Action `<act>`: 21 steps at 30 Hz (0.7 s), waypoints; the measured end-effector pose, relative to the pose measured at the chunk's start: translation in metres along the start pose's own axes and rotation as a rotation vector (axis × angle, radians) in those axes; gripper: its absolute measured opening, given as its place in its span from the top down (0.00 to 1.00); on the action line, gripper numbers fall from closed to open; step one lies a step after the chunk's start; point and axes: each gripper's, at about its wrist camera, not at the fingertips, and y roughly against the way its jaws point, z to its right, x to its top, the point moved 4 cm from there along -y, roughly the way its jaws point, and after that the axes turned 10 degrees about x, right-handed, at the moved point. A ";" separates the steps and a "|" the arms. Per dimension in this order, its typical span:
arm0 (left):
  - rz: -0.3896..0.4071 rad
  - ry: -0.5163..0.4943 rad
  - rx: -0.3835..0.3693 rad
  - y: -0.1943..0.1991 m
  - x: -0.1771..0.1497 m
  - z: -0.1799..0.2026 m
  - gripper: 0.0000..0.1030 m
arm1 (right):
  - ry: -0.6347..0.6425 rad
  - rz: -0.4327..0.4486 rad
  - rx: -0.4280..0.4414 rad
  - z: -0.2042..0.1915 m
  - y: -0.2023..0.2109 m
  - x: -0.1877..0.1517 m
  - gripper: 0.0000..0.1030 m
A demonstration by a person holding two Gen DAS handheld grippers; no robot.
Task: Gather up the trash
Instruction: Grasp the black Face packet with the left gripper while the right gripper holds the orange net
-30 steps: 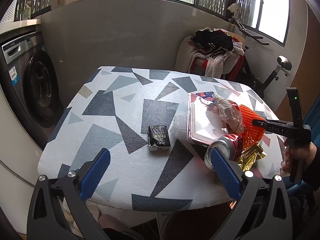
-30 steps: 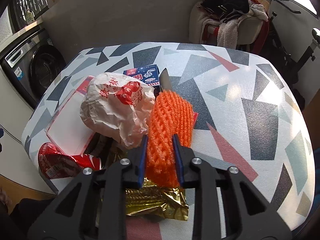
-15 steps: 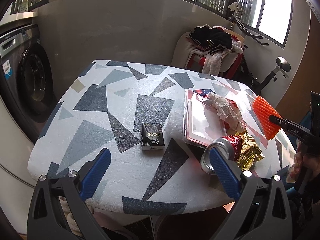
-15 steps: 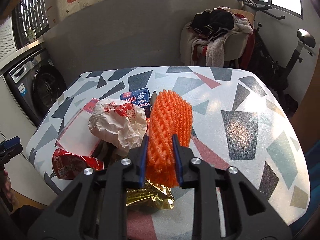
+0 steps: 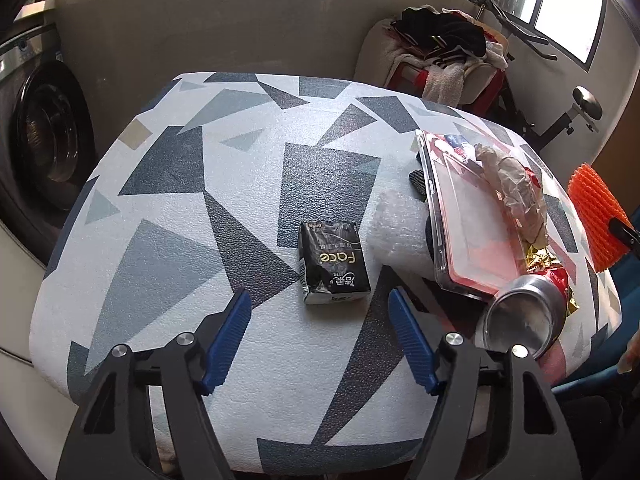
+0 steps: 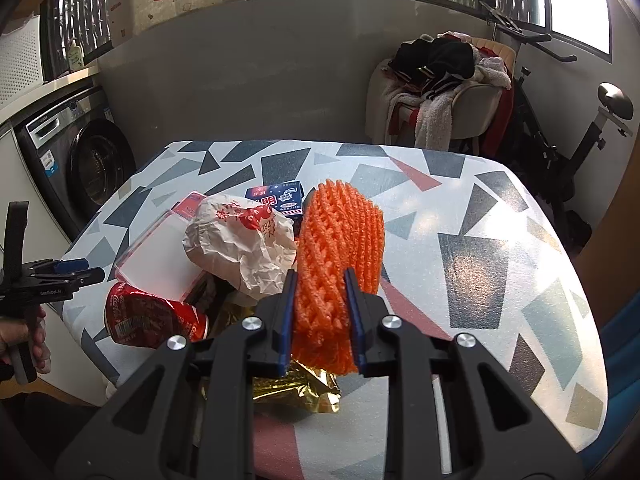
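Above the table's near right corner, my right gripper (image 6: 320, 300) pinches the orange foam net (image 6: 340, 248) between its blue pads, the net standing upright and lifted clear of the patterned table (image 6: 480, 248). From the left wrist view the same net (image 5: 596, 216) hangs just off the table's right edge. My left gripper (image 5: 320, 320) is spread wide with nothing between its fingers, hovering over the near edge of the table (image 5: 180, 200), and the black tissue pack (image 5: 332, 260) lies flat just ahead of it, near the middle.

Along the right edge I see the rest of the trash bunched together: a clear plastic tray (image 5: 468, 232) with a crumpled paper wrapper (image 5: 516, 188) lying on it, a crushed red can (image 5: 528, 312) on its side at the tray's near corner, and gold foil (image 5: 540, 256) touching the can. A roll of bubble wrap (image 5: 400, 232) sits against the tray's left side. A blue carton (image 6: 280, 200) lies behind the wrapper, toward the far edge.
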 end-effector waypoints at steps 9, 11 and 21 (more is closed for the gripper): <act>-0.081 0.064 -0.055 -0.047 0.014 0.000 0.37 | 0.005 -0.021 -0.014 0.006 -0.005 -0.006 0.75; -0.095 0.056 -0.052 -0.055 0.014 0.003 0.37 | 0.001 -0.027 -0.016 0.007 -0.007 -0.008 0.75; -0.059 0.006 -0.006 -0.045 0.015 0.003 0.74 | 0.011 -0.037 -0.005 0.006 -0.005 -0.012 0.75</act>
